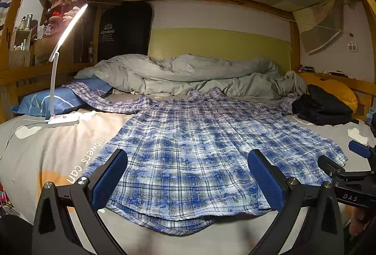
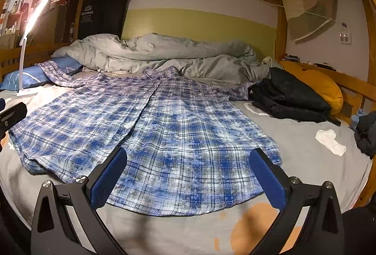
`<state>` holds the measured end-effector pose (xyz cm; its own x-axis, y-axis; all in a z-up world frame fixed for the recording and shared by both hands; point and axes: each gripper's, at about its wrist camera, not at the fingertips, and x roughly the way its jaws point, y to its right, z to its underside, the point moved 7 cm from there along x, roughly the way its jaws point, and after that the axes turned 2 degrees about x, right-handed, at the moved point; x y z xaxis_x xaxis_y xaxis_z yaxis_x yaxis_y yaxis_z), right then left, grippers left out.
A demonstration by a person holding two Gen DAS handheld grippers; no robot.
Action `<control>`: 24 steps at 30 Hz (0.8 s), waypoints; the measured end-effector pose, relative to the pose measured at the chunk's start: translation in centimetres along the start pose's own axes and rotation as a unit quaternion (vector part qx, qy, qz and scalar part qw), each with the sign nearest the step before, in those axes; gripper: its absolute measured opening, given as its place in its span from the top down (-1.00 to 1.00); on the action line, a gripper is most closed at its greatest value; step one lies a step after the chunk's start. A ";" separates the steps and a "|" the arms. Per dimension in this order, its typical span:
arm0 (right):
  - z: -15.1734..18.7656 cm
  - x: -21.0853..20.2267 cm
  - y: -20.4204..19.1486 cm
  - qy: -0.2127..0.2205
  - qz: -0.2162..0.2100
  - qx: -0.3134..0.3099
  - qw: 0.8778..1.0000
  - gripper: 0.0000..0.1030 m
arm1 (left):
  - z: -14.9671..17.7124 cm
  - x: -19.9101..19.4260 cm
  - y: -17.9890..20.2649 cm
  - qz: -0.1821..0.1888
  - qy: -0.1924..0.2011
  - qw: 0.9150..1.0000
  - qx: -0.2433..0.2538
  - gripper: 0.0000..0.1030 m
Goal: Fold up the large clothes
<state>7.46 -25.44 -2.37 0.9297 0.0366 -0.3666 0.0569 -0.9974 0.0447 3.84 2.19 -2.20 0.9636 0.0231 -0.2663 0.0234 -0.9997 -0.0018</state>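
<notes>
Both wrist cameras are sitting low at the foot of the bed [image 1: 35, 156], looking along their open jaws toward the far wall. The left view is hovering close over the plaid shirt [image 1: 188, 151] hem's left half, the right view over its right half [image 2: 178, 137]. They're sharing shirt, duvet [image 1: 183, 74], lamp [image 1: 62, 62] and dark folded clothes [image 2: 291, 97].

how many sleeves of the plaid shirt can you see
2: left sleeve draped over the blue pillow; right sleeve runs to the black clothes pile, its end possibly hidden.
</notes>
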 end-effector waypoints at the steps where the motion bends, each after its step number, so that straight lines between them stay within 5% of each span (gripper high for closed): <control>1: 0.0 0.0 0.1 0.000 0.001 0.001 1.000 -1.00 | 0.0 0.0 -0.1 -0.001 0.001 1.000 0.001 -1.00; 24: 0.5 0.5 0.7 -0.014 0.006 0.011 1.000 -1.00 | -0.9 -1.1 -0.7 -0.009 0.029 1.000 -0.005 -1.00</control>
<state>7.83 -26.14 -2.99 0.9200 0.0239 -0.3912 0.0380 -0.9989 0.0285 2.98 2.85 -1.01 0.9768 0.0423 -0.2101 0.0440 -0.9990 0.0037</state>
